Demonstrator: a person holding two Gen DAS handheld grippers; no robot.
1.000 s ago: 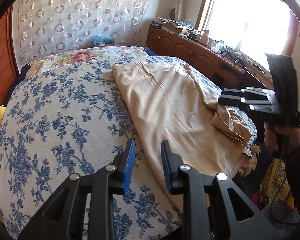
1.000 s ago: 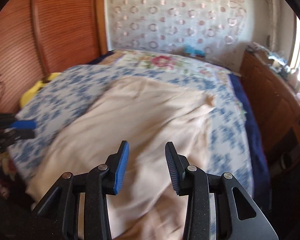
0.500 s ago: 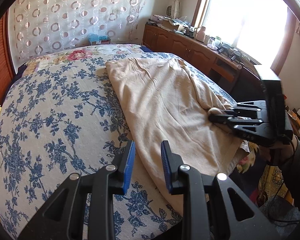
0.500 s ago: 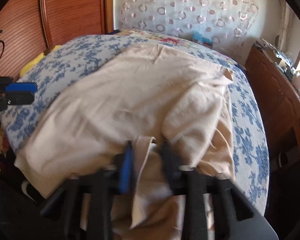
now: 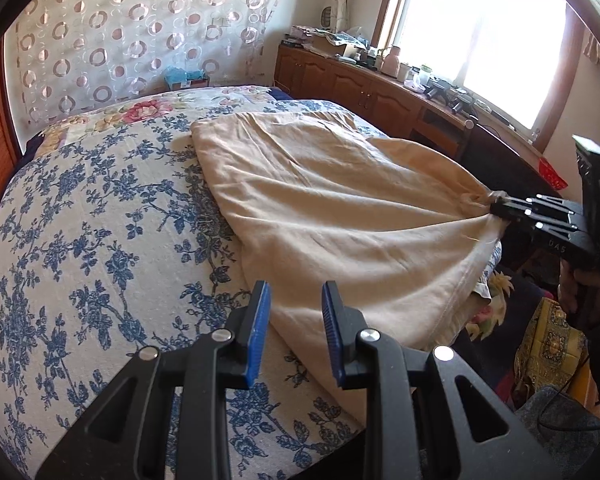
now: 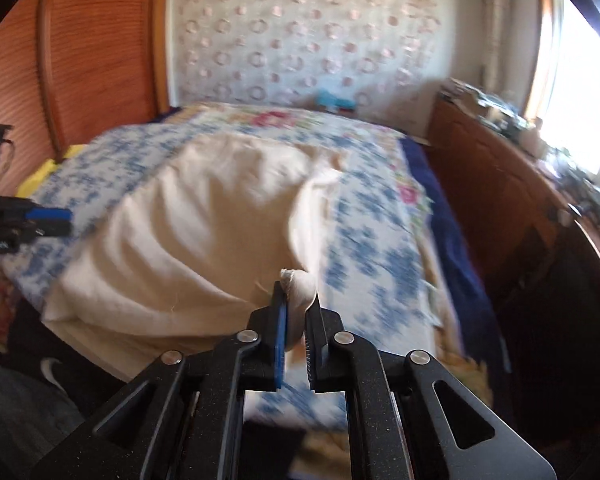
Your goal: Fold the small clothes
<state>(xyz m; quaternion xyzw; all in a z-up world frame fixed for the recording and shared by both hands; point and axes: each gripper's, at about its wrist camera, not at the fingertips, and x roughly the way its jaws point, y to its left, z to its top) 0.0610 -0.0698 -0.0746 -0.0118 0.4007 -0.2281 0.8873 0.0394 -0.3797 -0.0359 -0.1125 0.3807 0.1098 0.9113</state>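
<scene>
Garment (image 5: 332, 208) on bed (image 5: 80, 240), cabinet (image 5: 364, 92) beyond

left gripper (image 5: 293, 330) jaws parted, right gripper (image 6: 297, 322) jaws clamped

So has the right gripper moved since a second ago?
Yes. In the left wrist view the right gripper, jaws just closing on the beige cloth, has pulled its corner outward past the bed edge.

Likely home bedroom: bed (image 5: 100, 240), wooden cabinets (image 5: 340, 84).
</scene>
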